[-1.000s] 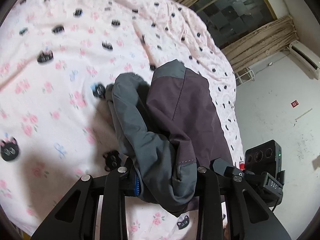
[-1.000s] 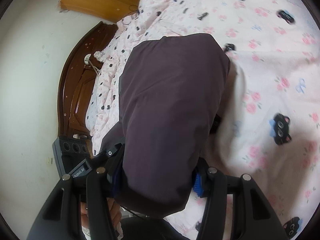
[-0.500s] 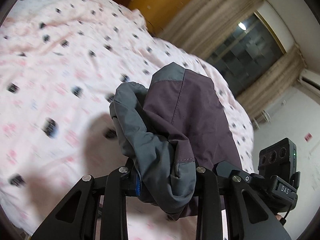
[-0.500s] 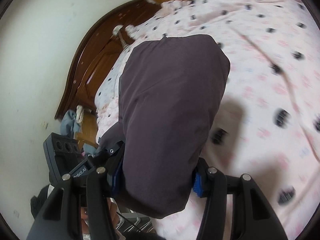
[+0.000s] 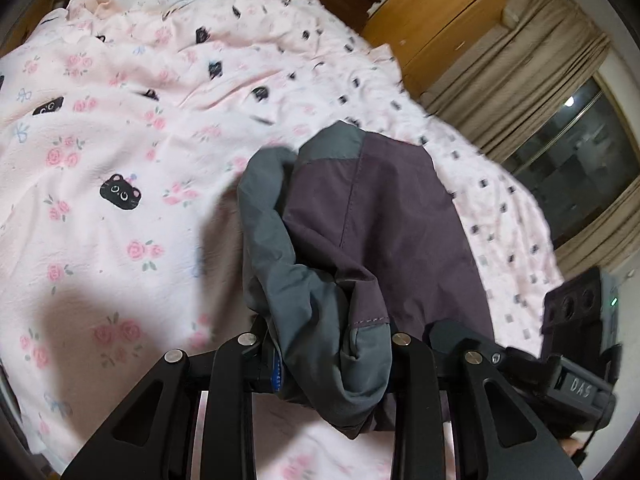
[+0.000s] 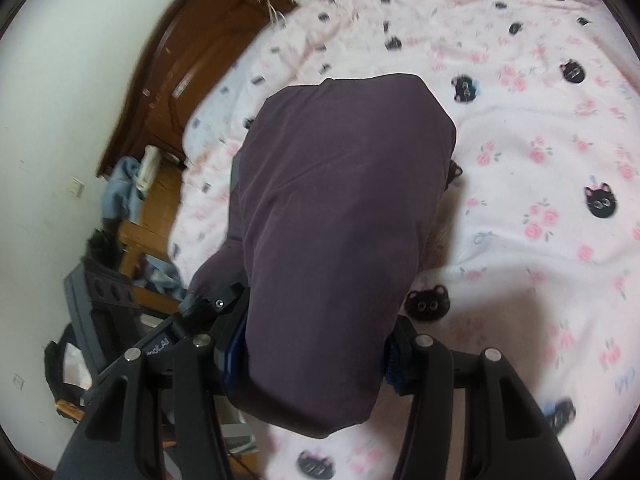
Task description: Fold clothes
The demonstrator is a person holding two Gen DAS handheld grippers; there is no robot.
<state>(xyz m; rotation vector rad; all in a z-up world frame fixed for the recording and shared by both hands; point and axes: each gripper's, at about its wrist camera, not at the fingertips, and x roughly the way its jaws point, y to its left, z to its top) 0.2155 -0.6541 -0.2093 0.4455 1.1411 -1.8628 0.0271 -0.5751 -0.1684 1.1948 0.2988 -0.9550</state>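
**Both grippers clamp the garment above the bed**

At the bottom of each view, we see the left gripper [image 5: 334, 364] and right gripper [image 6: 316, 354], jaws clamped on the purple-and-grey garment [image 5: 360, 240], which fills mid-frame. Beyond spreads the pink cat-print bedsheet [image 5: 120, 140]; the wooden headboard [image 6: 180, 60] sits upper left.

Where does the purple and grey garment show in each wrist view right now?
Left wrist: the garment fills the centre, bunched between the left gripper fingers, grey panels showing.
Right wrist: the garment covers the centre, plain purple, clamped in the right gripper.
Shared landmark: the pink cat-print bedsheet beneath it in both.
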